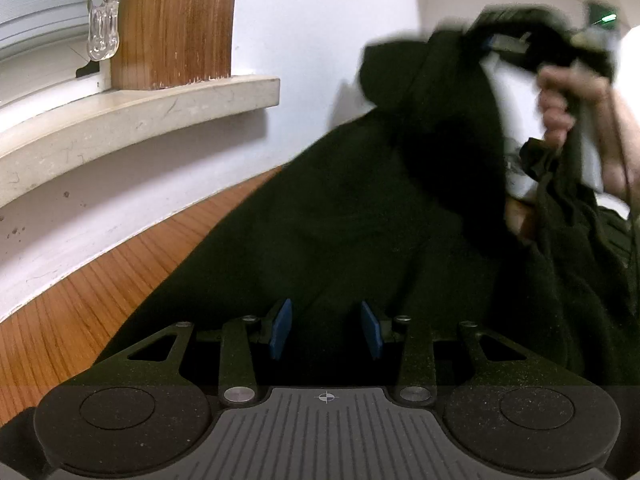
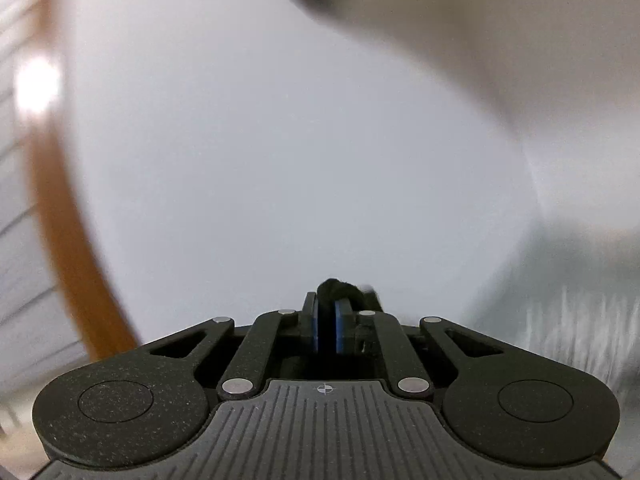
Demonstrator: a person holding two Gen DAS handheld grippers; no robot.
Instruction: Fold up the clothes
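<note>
Your right tongs [image 2: 327,312] pinch a fold of the dark garment [image 1: 360,220]; your left tongs [image 1: 326,328] stand half open above it, gripping nothing.

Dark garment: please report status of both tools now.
Left tool open over dark garment, gripping nothing. Right tool shut on a fold, lifted. Nothing in the way.

White wall [image 1: 320,40], stone windowsill [image 1: 140,108], wooden frame [image 1: 176,20], blinds [image 1: 40,8], perhaps a wooden tabletop [image 1: 100,292].
</note>
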